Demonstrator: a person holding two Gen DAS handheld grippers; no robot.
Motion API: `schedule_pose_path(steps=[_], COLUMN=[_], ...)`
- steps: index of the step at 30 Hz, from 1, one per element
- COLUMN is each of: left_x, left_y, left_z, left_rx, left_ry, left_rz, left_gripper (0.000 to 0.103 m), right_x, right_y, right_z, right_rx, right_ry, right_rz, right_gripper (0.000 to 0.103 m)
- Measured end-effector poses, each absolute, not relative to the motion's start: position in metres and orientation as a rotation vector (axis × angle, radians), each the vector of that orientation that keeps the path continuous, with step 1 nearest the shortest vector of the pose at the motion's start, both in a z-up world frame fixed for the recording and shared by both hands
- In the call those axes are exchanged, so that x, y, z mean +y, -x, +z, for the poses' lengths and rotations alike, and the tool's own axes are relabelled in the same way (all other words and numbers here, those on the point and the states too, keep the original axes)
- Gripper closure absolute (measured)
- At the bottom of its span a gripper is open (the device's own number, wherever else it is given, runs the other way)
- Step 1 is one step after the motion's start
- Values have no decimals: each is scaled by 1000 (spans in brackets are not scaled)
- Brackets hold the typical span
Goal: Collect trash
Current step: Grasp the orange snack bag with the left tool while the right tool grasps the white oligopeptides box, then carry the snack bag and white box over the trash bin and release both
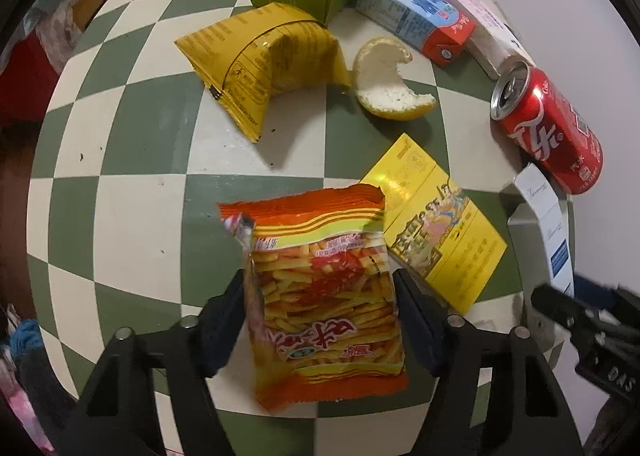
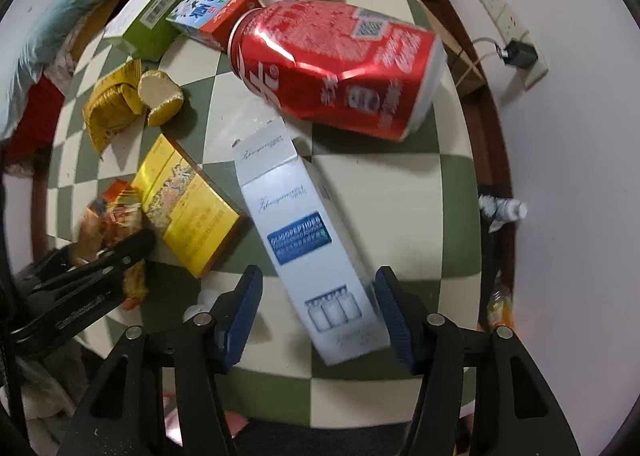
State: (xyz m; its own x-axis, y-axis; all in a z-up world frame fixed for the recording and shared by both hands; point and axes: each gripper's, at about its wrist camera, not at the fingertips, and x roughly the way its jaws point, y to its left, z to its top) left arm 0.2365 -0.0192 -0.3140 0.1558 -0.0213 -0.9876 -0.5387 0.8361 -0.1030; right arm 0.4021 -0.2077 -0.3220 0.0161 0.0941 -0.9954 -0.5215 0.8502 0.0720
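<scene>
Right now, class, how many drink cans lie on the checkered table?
1: the red can lies on its side near the table's wall-side edge, beyond the white box. Others may be hidden.

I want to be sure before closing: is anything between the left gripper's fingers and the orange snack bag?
Nothing visible. The orange plastic snack bag lies flat directly between the open left gripper fingers. The flat yellow cardboard box lies beside the right finger, outside the gap.
</scene>
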Motion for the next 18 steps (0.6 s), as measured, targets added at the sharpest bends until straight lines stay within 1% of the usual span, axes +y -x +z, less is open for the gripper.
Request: schedule_pose_path(steps=[1,4,5,7,9,10,14,16,18], left_x=[-22,-20,-18,-12,-13,-12,-12,-16,-8], left_y=[-239,-235,-232,-227,-226,-224,-213,-212,-215], left_z=[-311,-305,-304,-303,-301,-300,-288,-286,-270], left_rx=[1380,1380,1381,1379,1372,1367,1331,1313,1292], left_ry=[475,412,396,383,366,360,336,331,339], left_rz=[394,414,423,434,438,439,432,424,411], left_gripper=[46,46,46,47,52,58,59,62,64], right_x=[-204,-198,-197,-197,-197,-201,-210,-211,-210], right_y=[-403,-400,-400,-398,-393,-392,-378,-370,-356], right_z=[-324,-333,-337,-338,-334,-332,-308,-293,-278], right_rx=[1471,1428,1423,1414,1403,1401,1347,1324,1298], right_ry=[385,443,447,445,418,395,327,288,262], right_rz=[484,459,456,438,434,433,421,430,444], right_gripper=[41,41,43,56,57,58,64,65,65])
